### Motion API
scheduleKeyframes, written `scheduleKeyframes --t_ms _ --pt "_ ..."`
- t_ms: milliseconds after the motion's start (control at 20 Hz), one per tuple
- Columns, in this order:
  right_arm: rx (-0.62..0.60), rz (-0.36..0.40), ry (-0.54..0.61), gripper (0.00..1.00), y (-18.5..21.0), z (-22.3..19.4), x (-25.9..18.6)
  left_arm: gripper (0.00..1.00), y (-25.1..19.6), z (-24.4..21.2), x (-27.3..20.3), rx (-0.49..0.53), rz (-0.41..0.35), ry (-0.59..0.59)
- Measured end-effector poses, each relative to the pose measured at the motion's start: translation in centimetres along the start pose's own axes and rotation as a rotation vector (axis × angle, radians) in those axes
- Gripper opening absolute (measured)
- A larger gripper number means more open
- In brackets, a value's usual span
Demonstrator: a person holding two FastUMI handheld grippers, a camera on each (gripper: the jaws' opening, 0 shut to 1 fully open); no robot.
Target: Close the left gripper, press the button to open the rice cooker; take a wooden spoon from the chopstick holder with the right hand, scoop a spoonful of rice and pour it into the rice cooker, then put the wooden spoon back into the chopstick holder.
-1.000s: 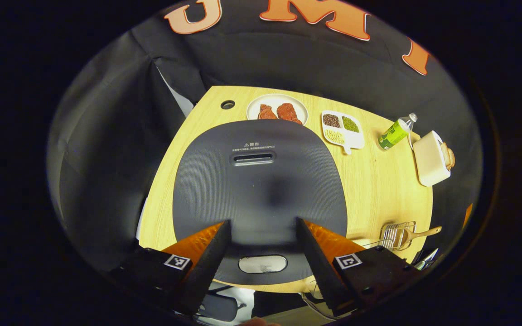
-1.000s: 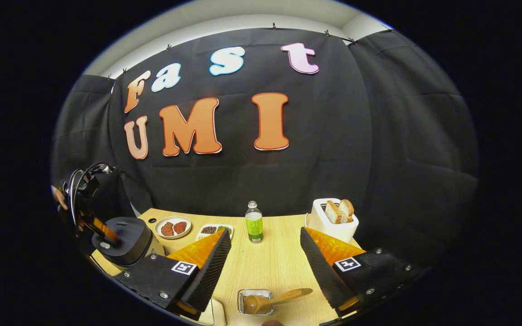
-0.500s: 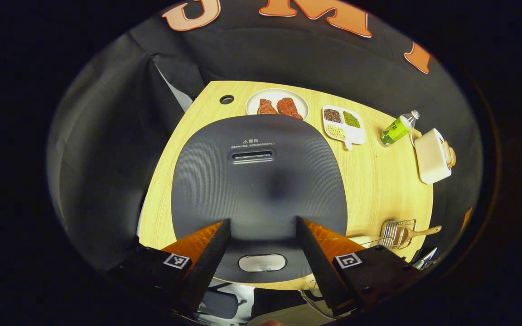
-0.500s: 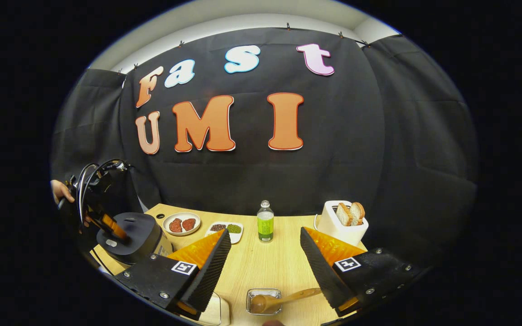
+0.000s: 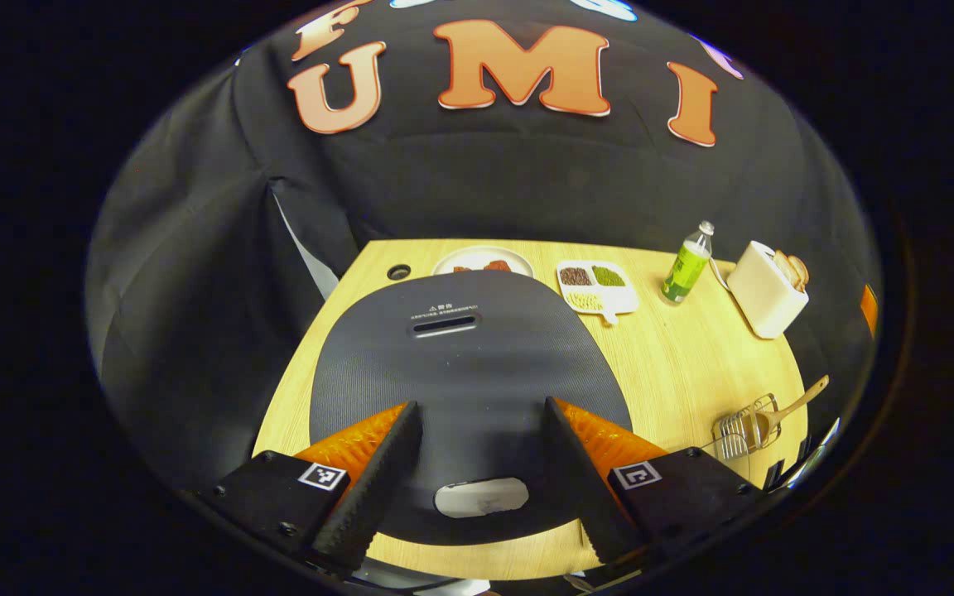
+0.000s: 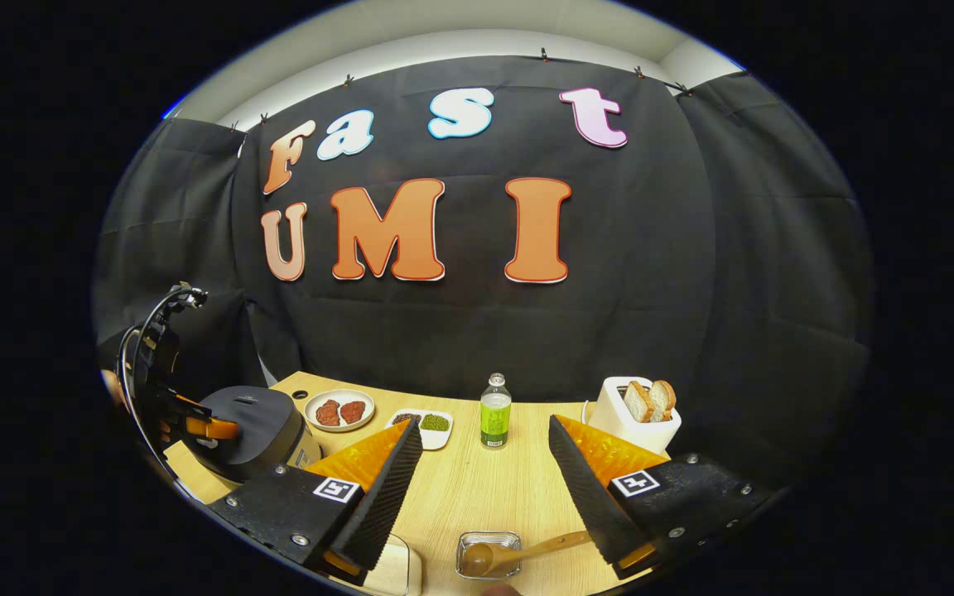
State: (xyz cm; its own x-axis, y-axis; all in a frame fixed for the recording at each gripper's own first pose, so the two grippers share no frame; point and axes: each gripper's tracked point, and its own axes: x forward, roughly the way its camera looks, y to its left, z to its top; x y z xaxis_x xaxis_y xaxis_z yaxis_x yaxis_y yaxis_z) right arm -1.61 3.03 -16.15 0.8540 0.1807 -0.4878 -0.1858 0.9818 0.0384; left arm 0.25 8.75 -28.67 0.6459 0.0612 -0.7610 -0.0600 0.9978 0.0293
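The dark grey rice cooker (image 5: 469, 364) has its lid down, with a pale oval button (image 5: 481, 497) at its front edge. My left gripper (image 5: 481, 407) hovers open just over the lid's front, and the button lies between and below its fingers. In the right gripper view the cooker (image 6: 257, 426) sits at far left with the left gripper (image 6: 208, 428) at its front. My right gripper (image 6: 484, 424) is open and holds nothing. The wooden spoon (image 6: 514, 553) leans in the wire chopstick holder (image 6: 489, 546) just below it; the spoon (image 5: 775, 414) also appears at the table's right edge.
Along the back of the wooden table (image 6: 485, 488) stand a plate of meat (image 6: 339, 410), a divided tray of beans (image 6: 421, 424), a green bottle (image 6: 494, 411) and a white toaster with bread (image 6: 634, 418). A pale container (image 6: 401, 571) peeks out by my right gripper's left finger.
My left gripper has tilted from looking down on the lid to a flatter angle at the cooker's front, fingers still apart. The right gripper view has turned slightly left.
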Motion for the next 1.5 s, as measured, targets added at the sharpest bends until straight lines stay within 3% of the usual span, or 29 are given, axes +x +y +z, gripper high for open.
scheduleKeyframes --t_ms 250,600,900,1100,1300,1500 --pt "-0.003 0.029 -0.019 0.95 1.3 1.2 0.3 0.99 0.4 1.1 -1.4 0.009 0.098 -0.112" --pt "-0.011 0.036 -0.110 0.95 2.1 4.7 0.0 1.00 -1.9 11.0 -9.5 0.046 0.081 -0.521" --pt "-0.006 0.038 -0.166 0.95 2.8 6.6 0.0 1.00 -3.4 15.9 -15.6 0.101 0.078 -0.765" --pt "-0.001 0.030 -0.208 0.95 3.1 7.8 -0.4 0.98 -3.9 16.5 -17.5 0.075 0.072 -0.833" --pt "0.005 0.022 -0.288 0.95 3.6 9.2 -1.0 1.00 -3.5 17.0 -19.2 0.065 0.114 -0.906" --pt "0.012 0.034 -0.354 0.94 4.2 10.8 -1.4 1.00 -4.4 17.5 -20.3 0.084 0.098 -0.943"
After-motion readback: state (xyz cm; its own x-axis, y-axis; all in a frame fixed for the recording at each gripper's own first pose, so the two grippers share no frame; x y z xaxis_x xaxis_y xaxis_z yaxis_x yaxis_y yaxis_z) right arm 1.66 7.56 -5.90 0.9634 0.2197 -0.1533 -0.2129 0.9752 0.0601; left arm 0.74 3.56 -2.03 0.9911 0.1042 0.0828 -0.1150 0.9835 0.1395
